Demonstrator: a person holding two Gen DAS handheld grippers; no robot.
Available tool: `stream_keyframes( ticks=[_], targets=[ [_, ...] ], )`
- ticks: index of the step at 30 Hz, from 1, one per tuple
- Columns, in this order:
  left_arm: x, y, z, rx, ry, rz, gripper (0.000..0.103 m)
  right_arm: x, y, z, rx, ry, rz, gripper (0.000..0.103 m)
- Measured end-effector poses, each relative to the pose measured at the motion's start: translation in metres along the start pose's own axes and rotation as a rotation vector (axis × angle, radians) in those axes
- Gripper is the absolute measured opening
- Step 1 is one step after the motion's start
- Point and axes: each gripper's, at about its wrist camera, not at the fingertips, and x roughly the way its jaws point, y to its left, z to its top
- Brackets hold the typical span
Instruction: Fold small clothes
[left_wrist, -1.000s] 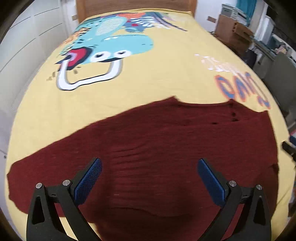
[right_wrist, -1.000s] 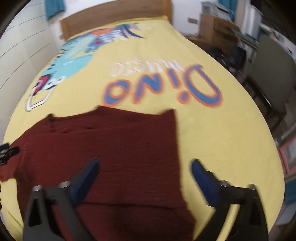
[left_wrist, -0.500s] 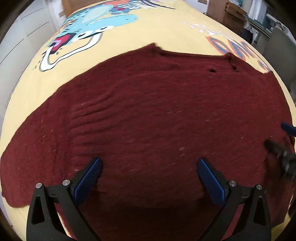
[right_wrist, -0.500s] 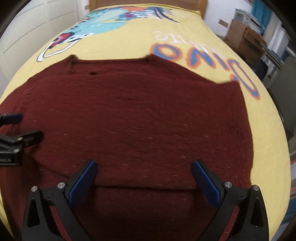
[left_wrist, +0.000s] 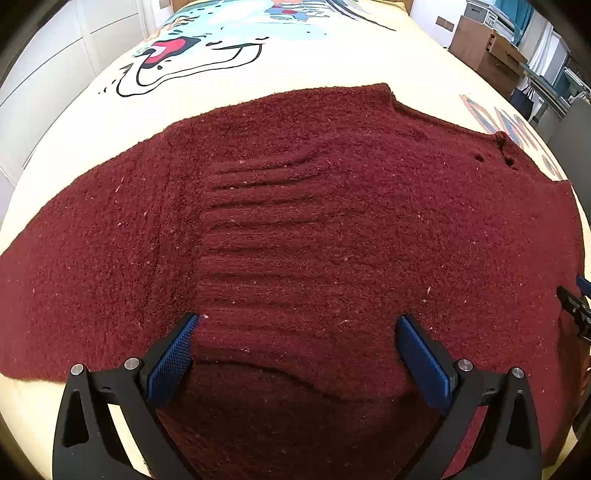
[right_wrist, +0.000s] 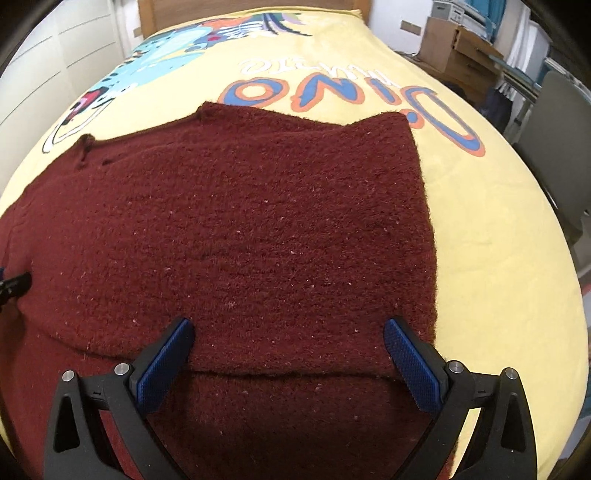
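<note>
**Both tongs spread wide over the dark red sweater**

We see a dark red knitted sweater (left_wrist: 332, 229) lying flat on a yellow bedspread printed with a cartoon dinosaur and blue-and-orange lettering (right_wrist: 480, 229). From the left wrist view, our left gripper (left_wrist: 297, 332) has its blue-padded fingers (left_wrist: 173, 354) wide apart, nothing between them — the tips sit low over the knit, though we cannot tell whether they touch it. A band of horizontal wrinkles runs across the wool just ahead of that gripper, and a folded edge curves across the cloth between the two fingers. At the right border of this view a black tip of the other tool shows.

From the right wrist view, our right gripper (right_wrist: 288, 334) is likewise spread wide and holds nothing. A straight folded edge of the sweater (right_wrist: 258, 221) runs between its blue pads (right_wrist: 413, 365), with a second layer of wool below it. The sweater's right edge runs straight up the bedspread, just beside the right pad. Beyond the bed stand a wooden headboard (right_wrist: 251, 7) and brown cardboard boxes (right_wrist: 454, 44).
</note>
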Motion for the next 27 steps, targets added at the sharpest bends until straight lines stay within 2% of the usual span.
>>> stream_keyframes(
  ticks=[3, 7, 10, 13, 16, 19, 23, 27],
  targets=[
    [-0.001, 0.000, 0.003, 0.001, 0.018, -0.011, 0.102, -0.005, 0.005, 0.002, -0.010, 0.025, -0.011, 0.102],
    [-0.012, 0.015, 0.015, -0.034, 0.065, -0.055, 0.102, -0.036, 0.011, 0.003, -0.025, 0.017, -0.012, 0.102],
    [-0.036, 0.039, 0.020, -0.086, 0.025, -0.054, 0.102, -0.060, 0.017, -0.003, -0.046, -0.004, -0.005, 0.102],
    [-0.068, 0.084, 0.020, -0.160, -0.039, 0.005, 0.102, -0.082, 0.020, -0.013, -0.052, -0.024, 0.003, 0.102],
    [-0.089, 0.146, 0.011, -0.267, -0.037, 0.128, 0.102, -0.094, 0.018, -0.023, -0.035, -0.021, -0.006, 0.102],
    [-0.097, 0.209, -0.007, -0.420, -0.026, 0.182, 0.102, -0.099, 0.013, -0.032, 0.010, -0.005, -0.004, 0.102],
    [-0.093, 0.292, -0.037, -0.662, 0.054, 0.193, 0.102, -0.105, 0.006, -0.044, 0.042, 0.019, -0.009, 0.102],
    [-0.093, 0.350, -0.055, -0.829, 0.057, 0.196, 0.102, -0.103, -0.002, -0.052, 0.036, 0.049, -0.058, 0.102]
  ],
)
